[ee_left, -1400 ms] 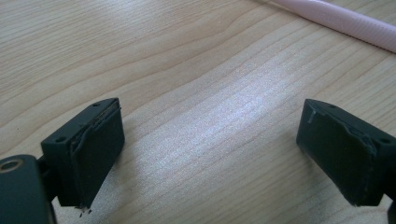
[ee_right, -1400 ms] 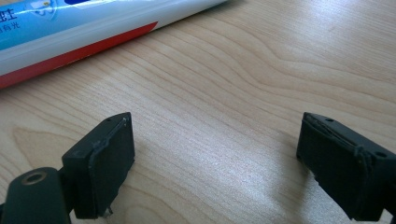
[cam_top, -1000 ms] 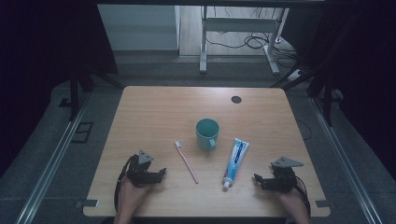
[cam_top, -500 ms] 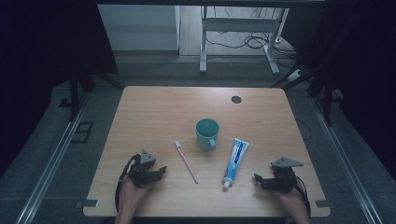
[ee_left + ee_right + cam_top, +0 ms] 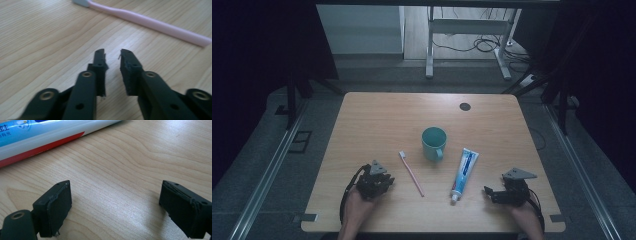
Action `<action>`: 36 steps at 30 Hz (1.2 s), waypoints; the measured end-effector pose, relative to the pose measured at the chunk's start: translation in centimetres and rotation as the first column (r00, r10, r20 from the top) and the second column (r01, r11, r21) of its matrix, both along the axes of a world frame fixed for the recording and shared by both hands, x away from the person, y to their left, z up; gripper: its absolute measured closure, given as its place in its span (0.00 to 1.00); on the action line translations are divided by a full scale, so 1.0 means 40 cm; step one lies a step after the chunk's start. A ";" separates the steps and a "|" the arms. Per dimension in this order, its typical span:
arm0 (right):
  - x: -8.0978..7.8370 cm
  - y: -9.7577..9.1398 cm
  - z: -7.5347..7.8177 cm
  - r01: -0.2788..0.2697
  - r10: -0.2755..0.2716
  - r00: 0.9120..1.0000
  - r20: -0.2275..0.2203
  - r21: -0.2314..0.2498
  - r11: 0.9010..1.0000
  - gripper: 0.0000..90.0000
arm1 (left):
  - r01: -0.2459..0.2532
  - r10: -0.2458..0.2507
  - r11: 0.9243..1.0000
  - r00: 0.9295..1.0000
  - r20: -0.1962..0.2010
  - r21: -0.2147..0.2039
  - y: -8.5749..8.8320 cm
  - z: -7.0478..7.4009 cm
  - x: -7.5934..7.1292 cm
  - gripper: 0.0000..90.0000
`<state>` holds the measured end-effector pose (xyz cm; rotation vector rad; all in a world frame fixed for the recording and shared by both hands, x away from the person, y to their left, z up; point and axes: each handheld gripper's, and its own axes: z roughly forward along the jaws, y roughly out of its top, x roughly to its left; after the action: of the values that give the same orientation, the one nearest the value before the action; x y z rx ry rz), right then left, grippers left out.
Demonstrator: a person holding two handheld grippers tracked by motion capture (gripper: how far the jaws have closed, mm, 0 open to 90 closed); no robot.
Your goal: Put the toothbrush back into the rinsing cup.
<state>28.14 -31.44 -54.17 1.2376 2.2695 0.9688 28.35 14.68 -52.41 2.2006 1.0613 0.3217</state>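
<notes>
- The left tool [image 5: 384, 181] rested on the worktop [image 5: 377, 120] near its front edge, and its jaws had just been closing; they stood a narrow gap apart with nothing between them.
- The pink toothbrush [image 5: 411, 173] lay flat just to that tool's right, beyond the jaw tips and untouched.
- The right tool [image 5: 490, 192] sat with its jaws spread wide and empty, the toothpaste tube [image 5: 463, 173] lying close beside it.
- A teal cup [image 5: 433, 142] stood upright behind both, probably empty, though its inside was too dim to tell.
- Risk: jaws this narrow could push the thin handle along the wood rather than straddle it, sliding the brush away.
- A low pinch might scrape the worktop and flick the brush aside.
</notes>
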 end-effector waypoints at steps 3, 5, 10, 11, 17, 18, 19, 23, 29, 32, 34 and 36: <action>0.000 0.000 0.000 0.000 0.000 1.000 0.000 0.000 1.000 0.12 | 0.023 -0.023 1.000 1.000 -0.004 -0.006 -0.010 0.006 0.001 0.96; 0.000 0.000 0.000 0.000 0.000 1.000 0.000 0.000 1.000 0.12 | 0.041 -0.042 0.999 0.999 -0.008 -0.015 -0.017 0.010 0.004 0.99; 0.000 0.000 0.000 0.000 0.000 1.000 0.000 0.000 1.000 0.12 | 0.063 -0.063 0.998 0.998 -0.007 -0.025 -0.037 0.017 0.010 1.00; 0.000 0.000 0.000 0.000 0.000 1.000 0.000 0.000 1.000 0.12 | 0.069 -0.070 0.997 0.998 -0.008 -0.028 -0.042 0.018 0.012 1.00; 0.000 0.000 0.000 0.000 0.000 1.000 0.000 0.000 1.000 0.12 | 0.085 -0.085 0.996 0.996 -0.006 -0.033 -0.064 0.022 0.028 1.00; 0.000 0.000 0.000 0.000 0.000 1.000 0.000 0.000 1.000 0.12 | 0.086 -0.087 0.996 0.996 -0.007 -0.035 -0.067 0.022 0.030 1.00; 0.000 0.000 0.000 0.000 0.000 1.000 0.000 0.000 1.000 0.12 | 0.089 -0.089 0.995 0.996 -0.007 -0.035 -0.071 0.022 0.033 1.00; 0.000 0.000 0.000 0.000 0.000 1.000 0.000 0.000 1.000 0.12 | 0.101 -0.101 0.994 0.995 -0.012 -0.032 -0.089 0.021 0.043 1.00; 0.000 0.000 0.000 0.001 -0.001 1.000 -0.002 0.001 1.000 0.12 | 0.109 -0.109 0.994 0.994 -0.015 -0.031 -0.110 0.021 0.057 1.00; -0.001 0.000 0.000 0.002 -0.002 1.000 -0.003 0.001 1.000 0.12 | 0.115 -0.115 0.993 0.993 -0.011 -0.028 -0.119 0.024 0.064 1.00; -0.001 0.000 0.000 0.002 -0.002 1.000 -0.003 0.001 1.000 0.12 | 0.122 -0.122 0.992 0.992 -0.011 -0.027 -0.127 0.026 0.068 1.00; -0.001 0.000 0.000 0.002 -0.002 1.000 -0.003 0.001 1.000 0.12 | 0.127 -0.127 0.992 0.992 -0.010 -0.026 -0.138 0.027 0.070 1.00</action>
<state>28.12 -31.43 -54.16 1.2422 2.2697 0.9685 31.16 9.15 -51.35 2.2378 0.9211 0.2373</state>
